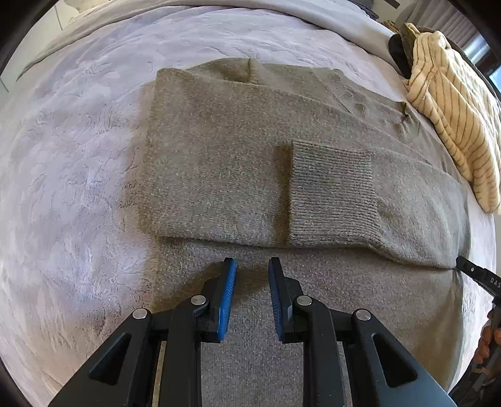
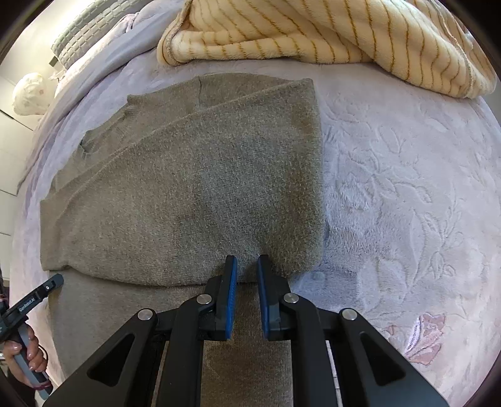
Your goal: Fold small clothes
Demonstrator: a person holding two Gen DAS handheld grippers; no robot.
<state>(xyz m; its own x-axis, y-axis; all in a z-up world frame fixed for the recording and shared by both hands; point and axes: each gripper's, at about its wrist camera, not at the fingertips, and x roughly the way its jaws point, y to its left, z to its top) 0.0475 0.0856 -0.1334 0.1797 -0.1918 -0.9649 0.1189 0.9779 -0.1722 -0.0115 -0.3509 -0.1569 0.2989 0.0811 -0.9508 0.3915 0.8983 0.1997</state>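
1. A grey-brown knitted sweater (image 1: pixel 219 162) lies flat on a pale lilac embossed bedspread (image 1: pixel 62 175), partly folded – both sleeves are turned in across the body, and a ribbed cuff (image 1: pixel 332 194) rests on top near the middle.
2. The left gripper (image 1: pixel 252 266) points steeply down over the lower part of the sweater, just below the folded sleeve's edge. Its blue-padded fingers (image 1: pixel 228 288) stand a little apart, with bare knit showing in the gap and nothing pinched between them.
3. The right gripper (image 2: pixel 246 266) hangs over the sweater's right side, at the lower edge of the folded-in sleeve (image 2: pixel 194 175). Its fingers (image 2: pixel 232 288) are also slightly apart; the fold edge lies right at the tips, but I cannot tell whether they touch the cloth.
4. In the right wrist view, a hand (image 2: pixel 26 357) grips the handle of the left gripper at the lower left edge.
5. A cream blanket with thin tan stripes (image 2: pixel 328 28) is heaped on the bed beyond the sweater – near its far edge, not on it.
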